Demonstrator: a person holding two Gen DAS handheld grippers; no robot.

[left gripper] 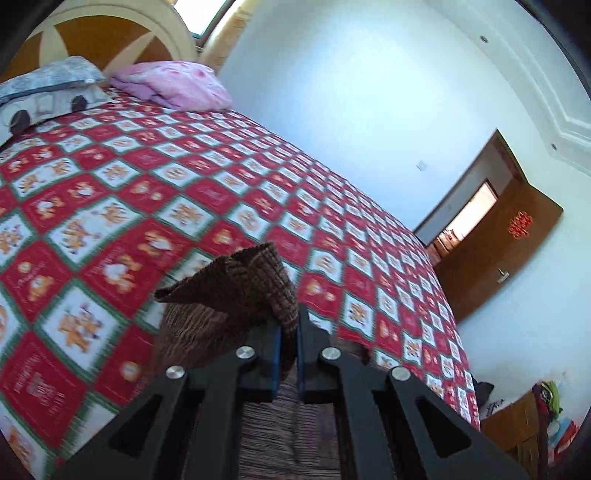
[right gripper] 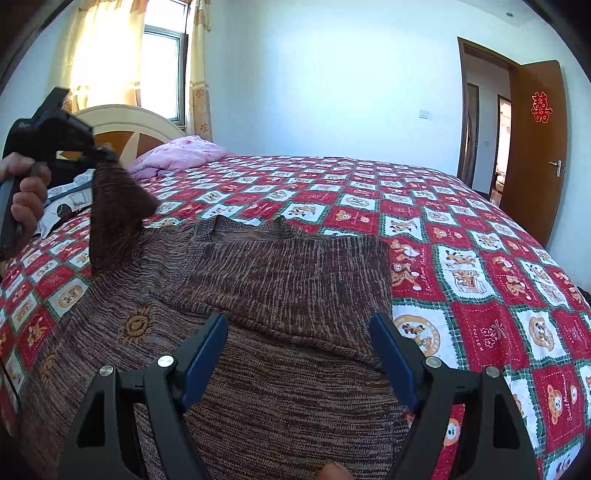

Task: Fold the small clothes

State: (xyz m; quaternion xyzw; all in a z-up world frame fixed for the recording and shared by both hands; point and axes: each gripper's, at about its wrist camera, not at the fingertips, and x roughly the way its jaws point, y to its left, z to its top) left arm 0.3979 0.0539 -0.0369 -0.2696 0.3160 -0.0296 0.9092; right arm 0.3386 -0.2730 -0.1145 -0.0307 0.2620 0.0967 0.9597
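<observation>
**Left jaws pinching a sweater corner, right jaws spread over the body**

I have the brown knit sweater [right gripper: 280, 295] lying on the bed [right gripper: 461, 236], spread across the red checked cover with cartoon squares. One side is already folded in over the middle, so a darker panel lies across the chest with its edge running near the neckline.

My left gripper [left gripper: 290, 334] has its jaws pressed together on a fold of the sweater; in the left wrist view the knit bunches up into a peak just beyond the blue pads [left gripper: 276, 354]. From the right wrist view I see that same gripper [right gripper: 101, 153] raised at the left side above the bed, held in the left hand [right gripper: 26, 195], with a sleeve or corner of the sweater hanging from it down to the rest of the garment. I cannot tell which part it is.

My right gripper [right gripper: 299, 334] is over the lower part of the sweater with its jaws spread wide, knit showing between them and nothing gripped. I cannot tell whether the fingertips touch the fabric.

At the head of the bed lie a pink pillow [right gripper: 181, 155] and a grey printed pillow [left gripper: 48, 92], against a cream and wood headboard [left gripper: 107, 33]. A brown door [right gripper: 535, 147] stands open on the far wall.
</observation>
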